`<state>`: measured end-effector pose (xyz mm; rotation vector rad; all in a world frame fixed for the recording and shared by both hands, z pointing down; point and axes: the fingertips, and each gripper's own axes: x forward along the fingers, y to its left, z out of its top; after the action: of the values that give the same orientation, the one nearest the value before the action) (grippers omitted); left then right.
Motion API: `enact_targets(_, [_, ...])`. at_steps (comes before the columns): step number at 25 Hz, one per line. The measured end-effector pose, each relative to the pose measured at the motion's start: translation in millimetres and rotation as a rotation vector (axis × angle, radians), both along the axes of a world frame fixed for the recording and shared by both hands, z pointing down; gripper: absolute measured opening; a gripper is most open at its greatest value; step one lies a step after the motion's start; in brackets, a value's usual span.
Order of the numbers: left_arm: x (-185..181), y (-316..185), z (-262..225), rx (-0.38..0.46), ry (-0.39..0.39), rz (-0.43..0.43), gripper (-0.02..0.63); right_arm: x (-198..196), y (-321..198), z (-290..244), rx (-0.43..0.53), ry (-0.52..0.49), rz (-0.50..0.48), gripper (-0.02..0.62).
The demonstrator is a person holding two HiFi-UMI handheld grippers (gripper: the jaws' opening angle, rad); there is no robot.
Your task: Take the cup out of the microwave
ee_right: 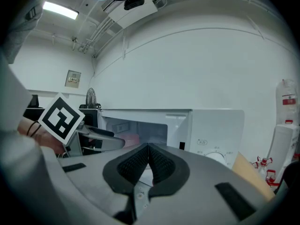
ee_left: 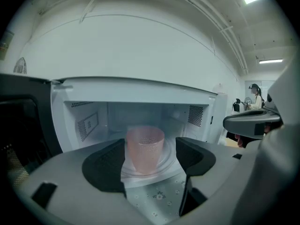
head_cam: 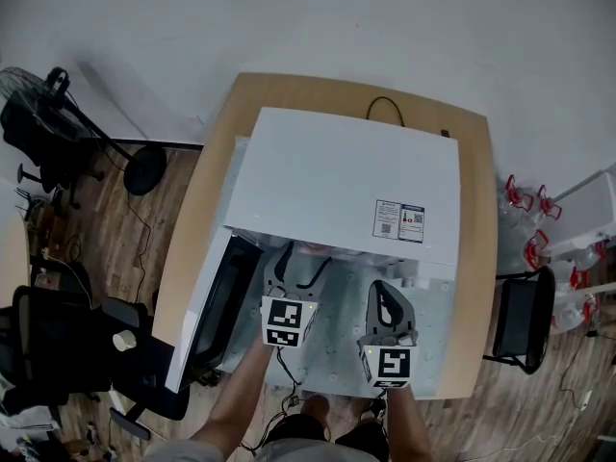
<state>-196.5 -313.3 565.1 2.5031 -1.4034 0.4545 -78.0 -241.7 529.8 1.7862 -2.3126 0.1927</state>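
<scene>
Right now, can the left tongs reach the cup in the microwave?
Probably yes: the microwave door is swung open, the cup stands straight ahead of the open left tongs, and nothing blocks the way.

No legible print anywhere: two blurred stickers [head_cam: 398,220] atop the microwave [head_cam: 327,176], one tiny wall notice [ee_right: 72,78].

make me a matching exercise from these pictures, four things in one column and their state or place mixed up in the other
Things
1. cup
2. microwave door
3. left gripper
4. right gripper

States or places
A. jaws together, nothing between them
B. swung open
C. pink, standing upright inside the microwave
D. jaws apart, gripping nothing

Pairs: 1-C, 2-B, 3-D, 4-A
</scene>
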Motion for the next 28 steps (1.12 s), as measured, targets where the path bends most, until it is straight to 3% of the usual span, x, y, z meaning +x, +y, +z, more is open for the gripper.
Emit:
enact_targets(7, [3,-20,15,0.001,-0.013,-0.012,0.365,8,-2,12,-0.025,-0.008,0.019,0.018])
enact_targets(28, [12,-41,16,0.024,-0.037,-0.049,0.36,27,-9,25,-0.05,-0.031,0.025,0.018])
